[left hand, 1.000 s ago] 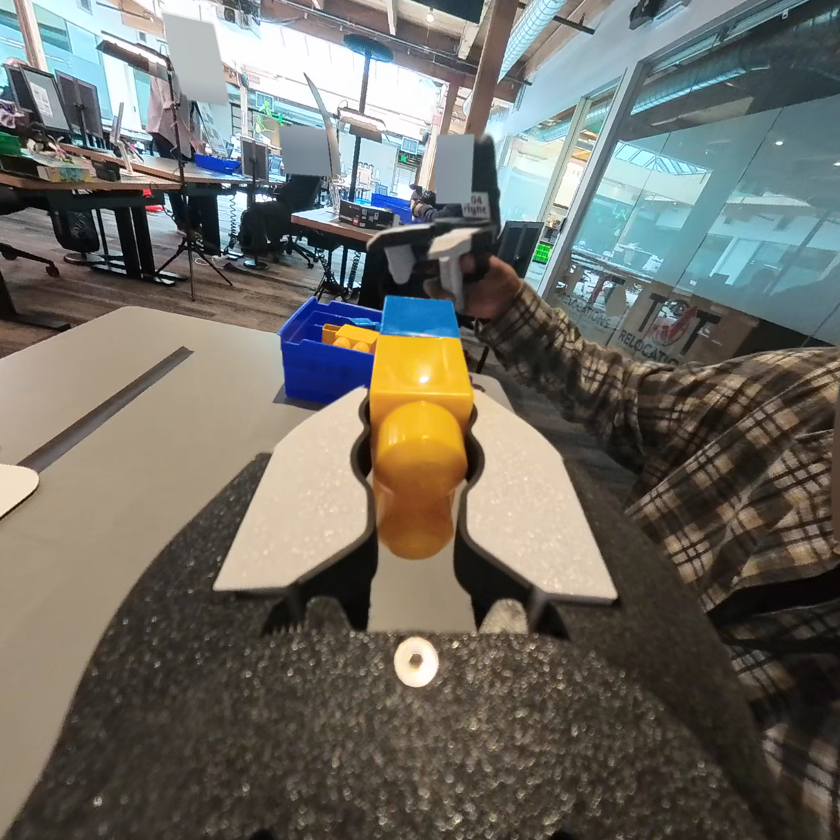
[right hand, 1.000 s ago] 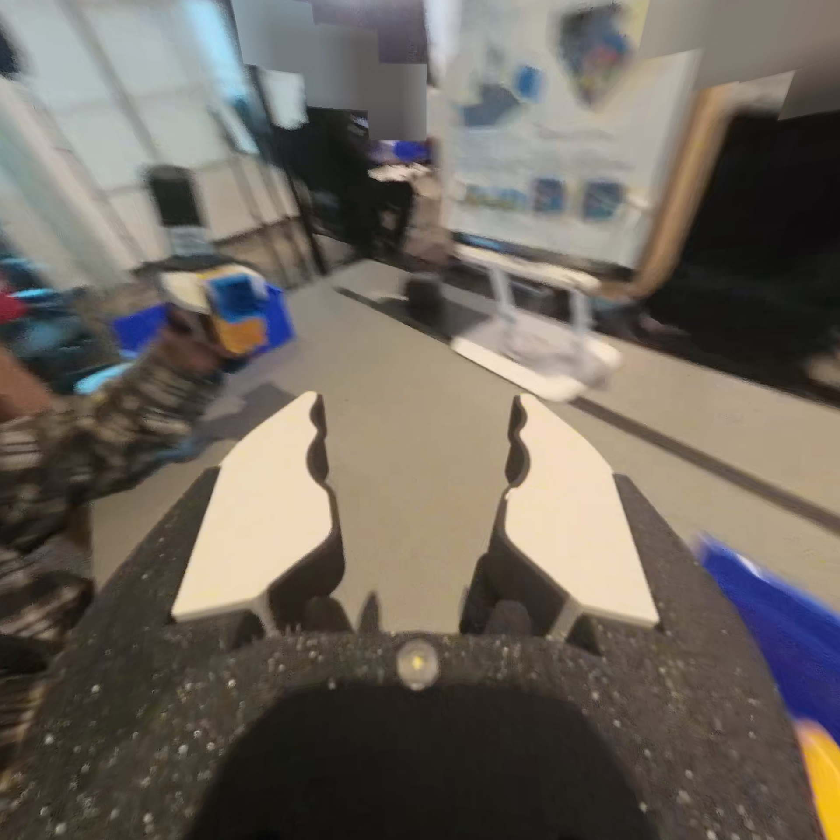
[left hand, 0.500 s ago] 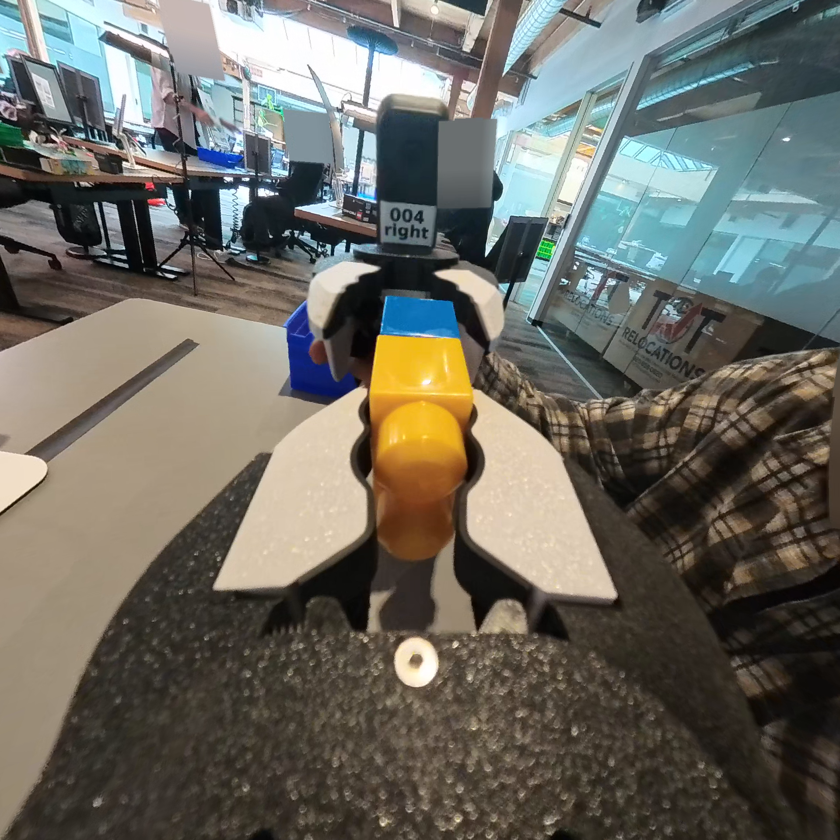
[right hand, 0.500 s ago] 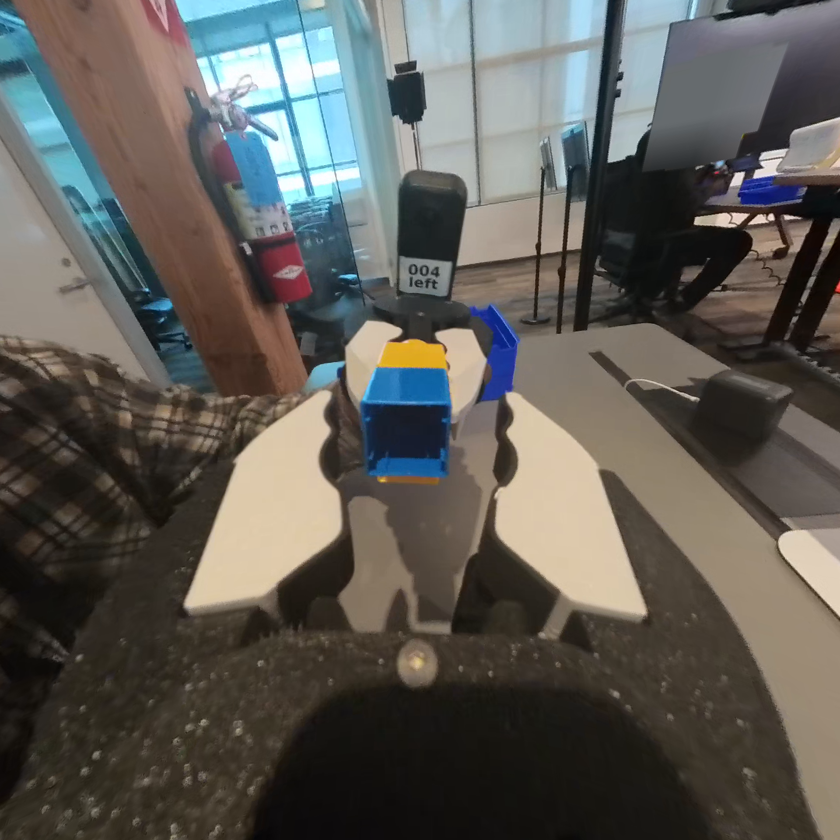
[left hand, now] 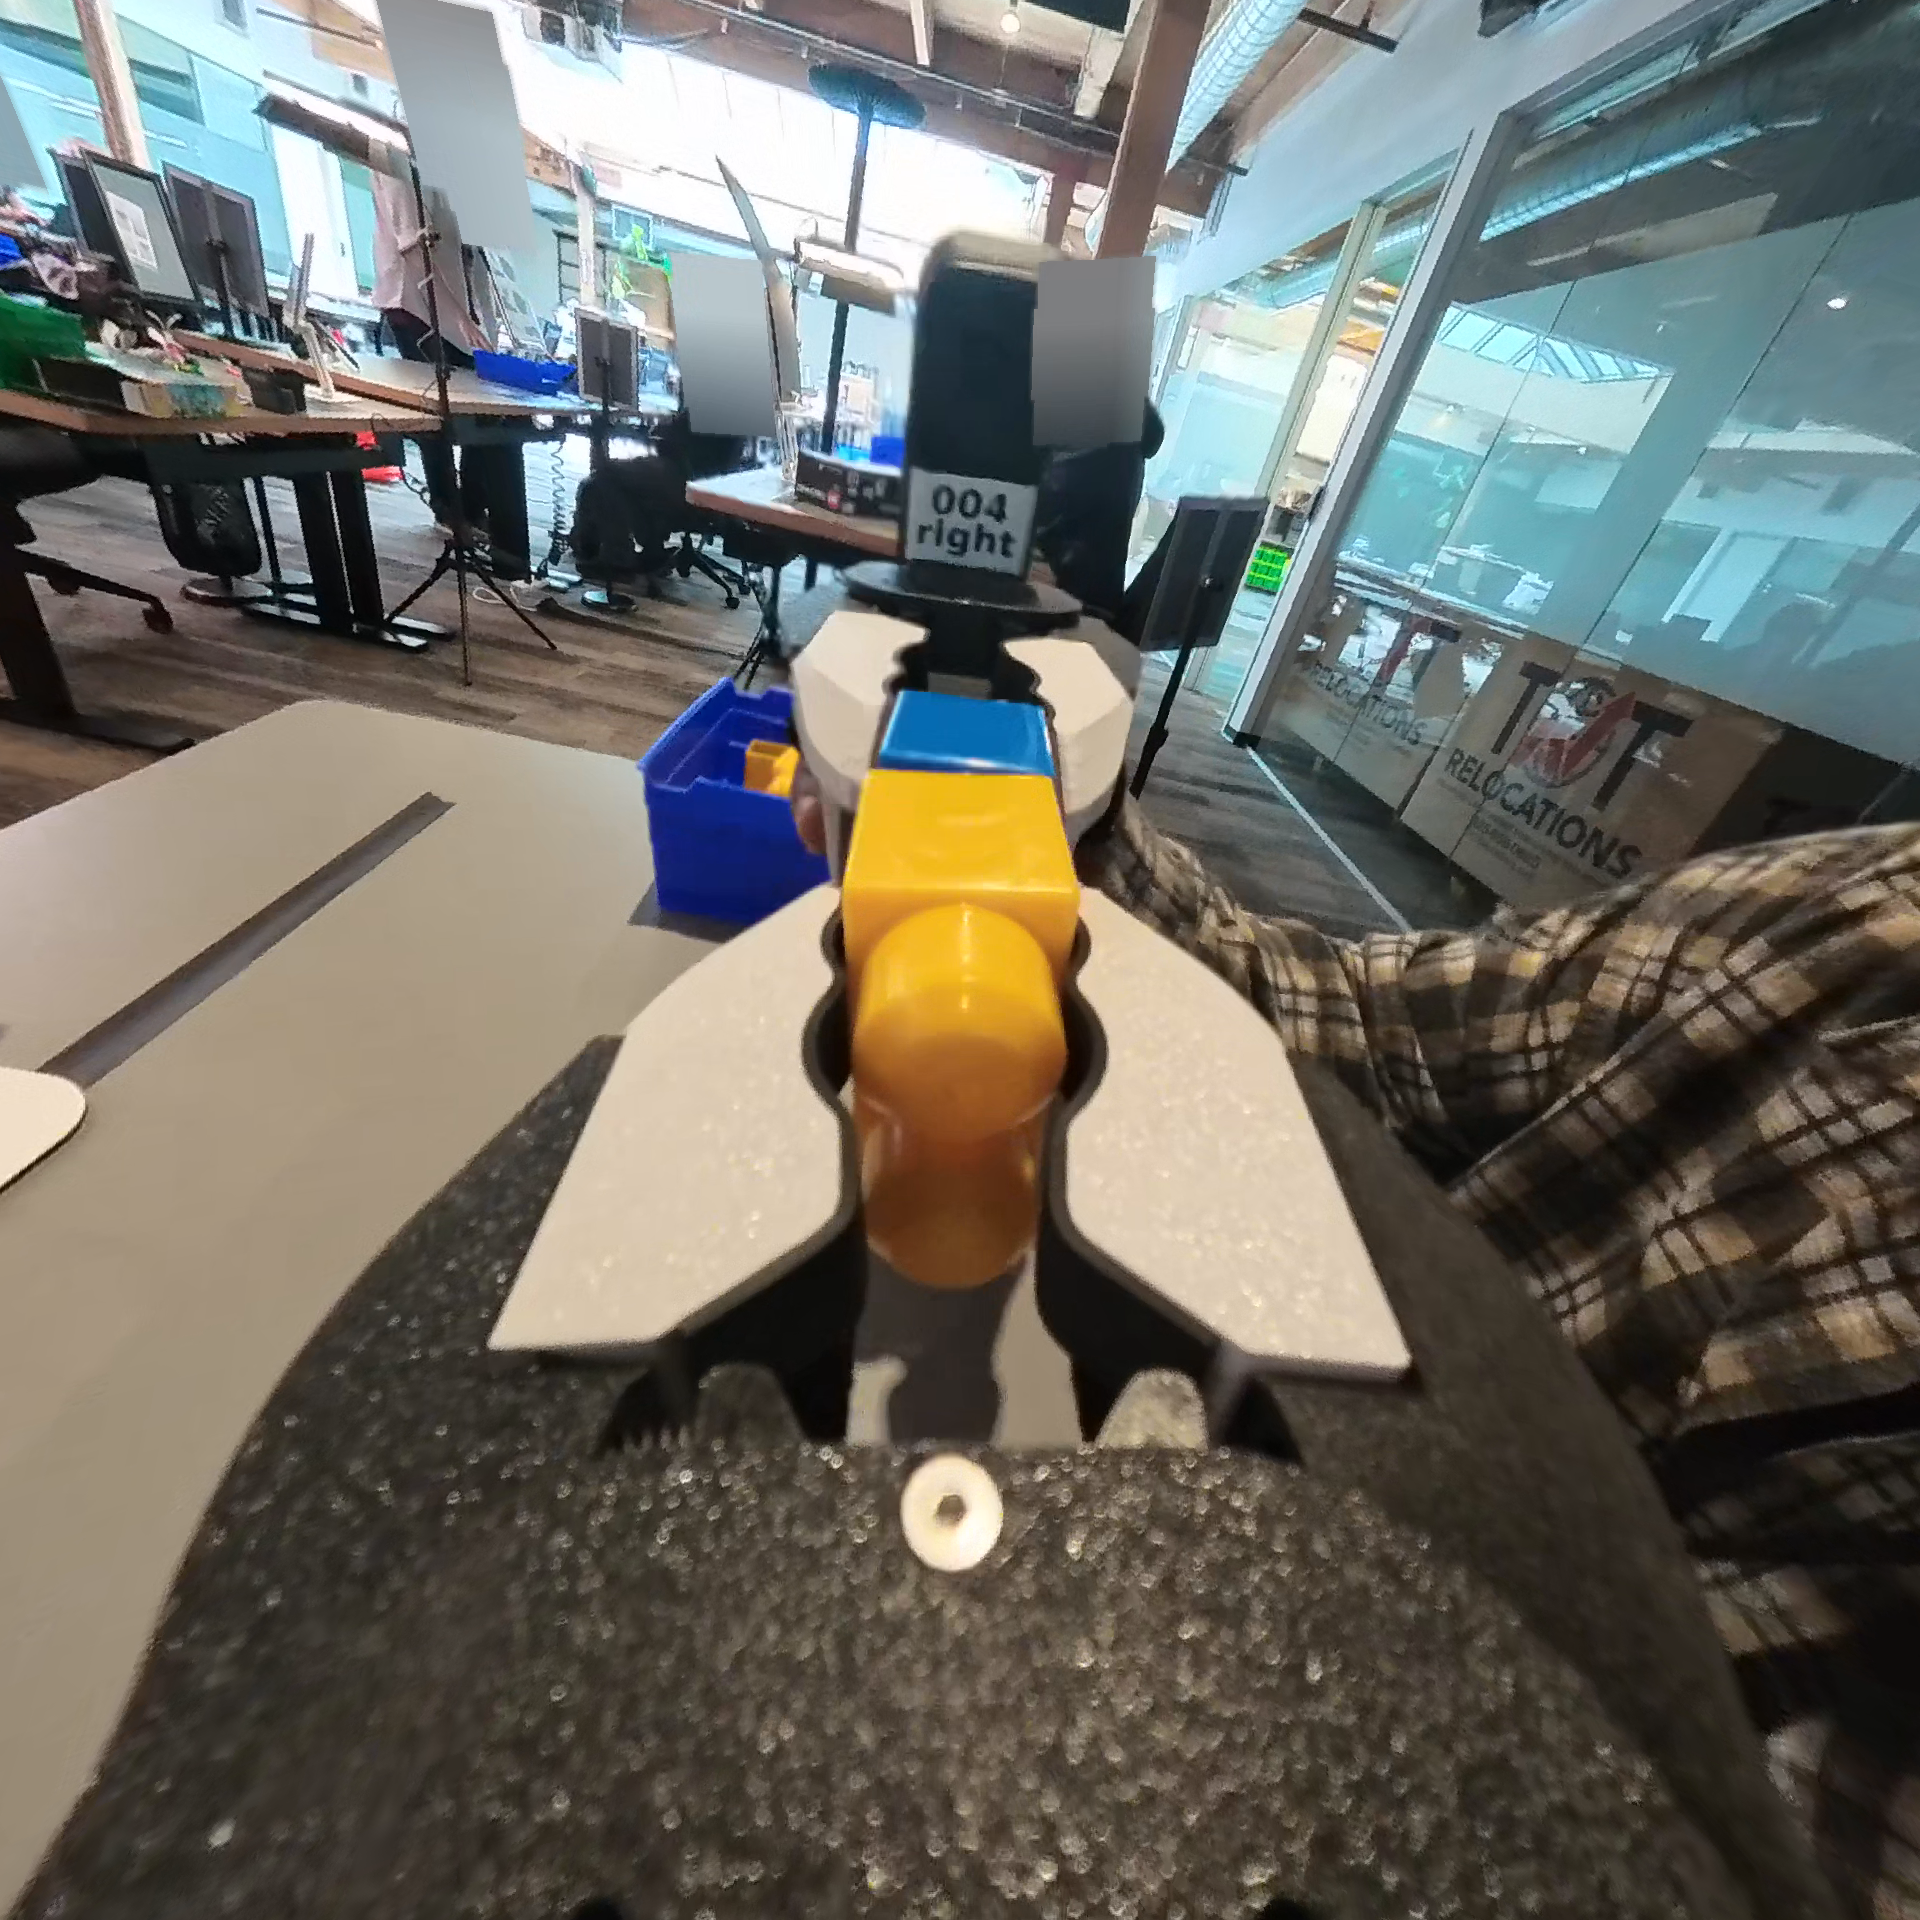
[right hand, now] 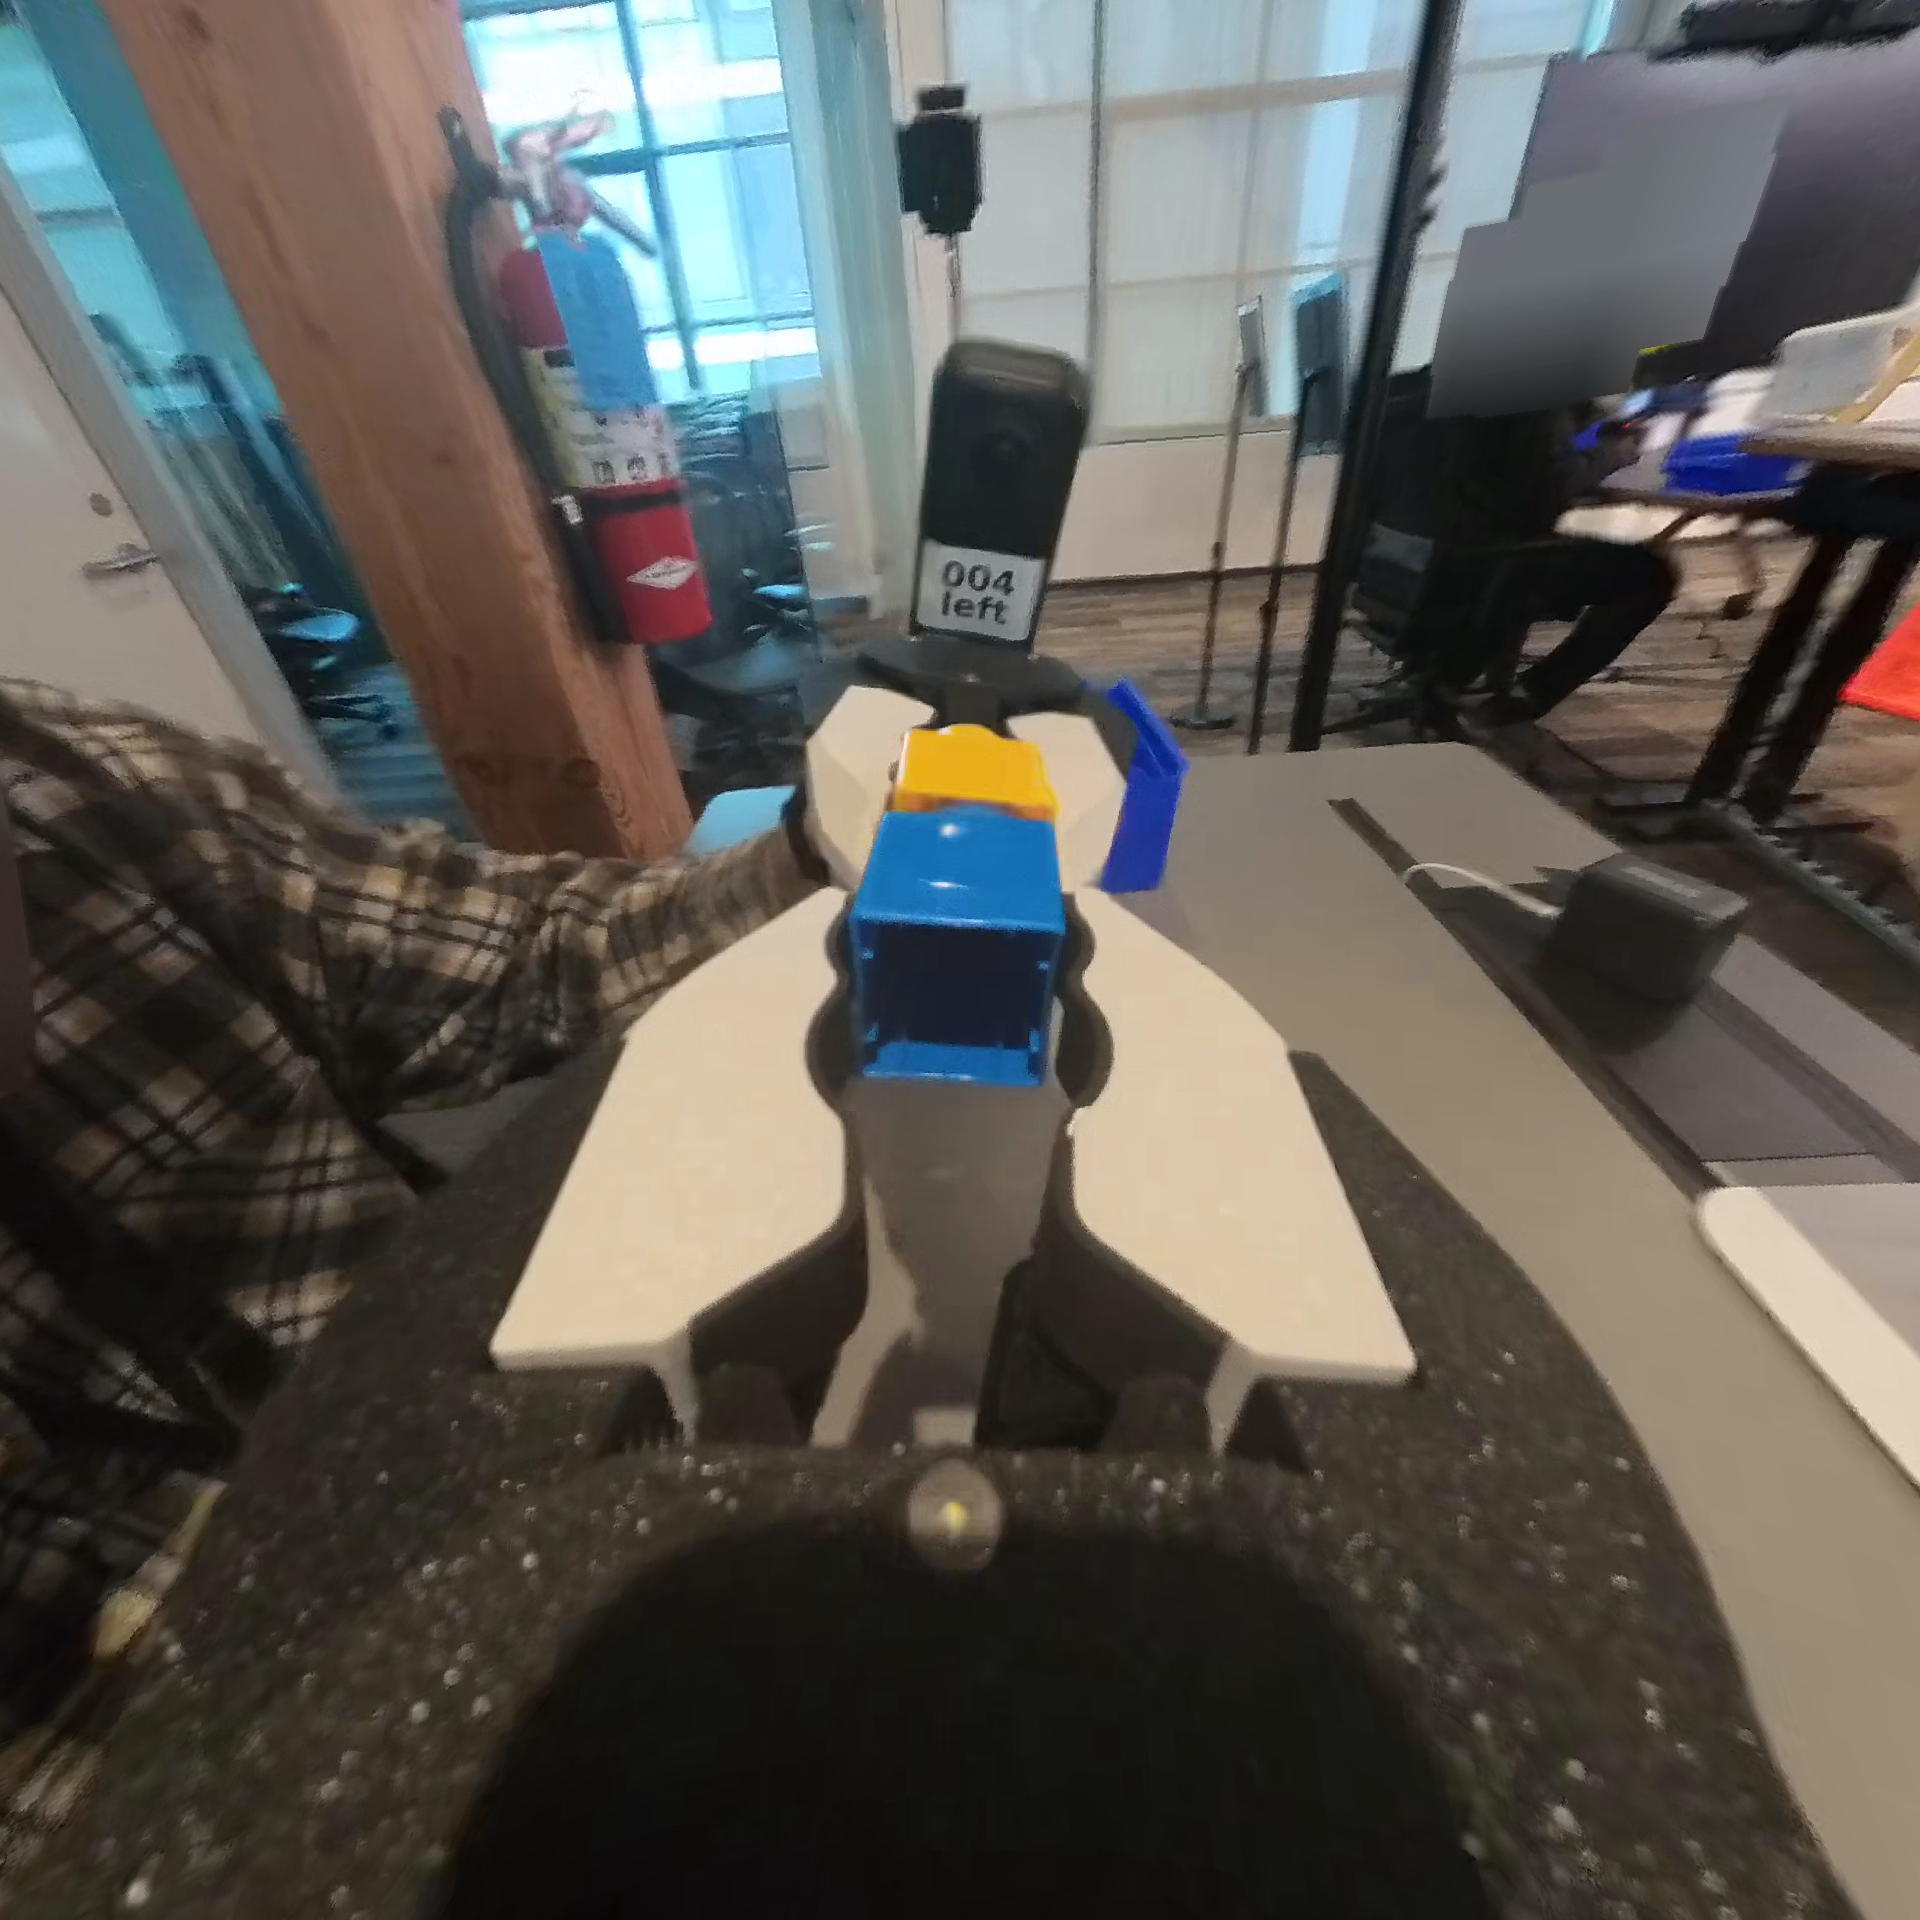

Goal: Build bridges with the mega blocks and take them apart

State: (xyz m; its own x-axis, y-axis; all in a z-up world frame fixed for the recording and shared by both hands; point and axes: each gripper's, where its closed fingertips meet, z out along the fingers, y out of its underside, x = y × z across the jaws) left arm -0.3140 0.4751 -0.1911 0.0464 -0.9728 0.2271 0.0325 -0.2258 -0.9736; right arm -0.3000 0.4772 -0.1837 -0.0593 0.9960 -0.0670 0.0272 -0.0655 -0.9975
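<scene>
A yellow mega block (left hand: 956, 894) and a blue mega block (left hand: 961, 736) are joined end to end and held in the air between my two grippers, which face each other. My left gripper (left hand: 956, 935) is shut on the yellow block, whose stud points back at its camera. My right gripper (right hand: 956, 966) is shut on the blue block (right hand: 956, 935), whose hollow underside faces its camera. The yellow block (right hand: 971, 779) shows behind it, inside the left gripper (right hand: 966, 748). The right gripper (left hand: 961, 717) shows beyond the blocks in the left wrist view.
A blue bin (left hand: 717, 831) with a yellow block inside stands on the grey table (left hand: 312, 883); it also shows in the right wrist view (right hand: 1143, 800). A black box (right hand: 1642, 925) and a white pad (right hand: 1818, 1299) lie on the table. Plaid sleeves (left hand: 1558, 1091) flank the grippers. The grippers are tip to tip, or close to it.
My right gripper swung round to face the left one, moved its open fingers around the blue block and shut on it. The left gripper kept hold of the yellow block.
</scene>
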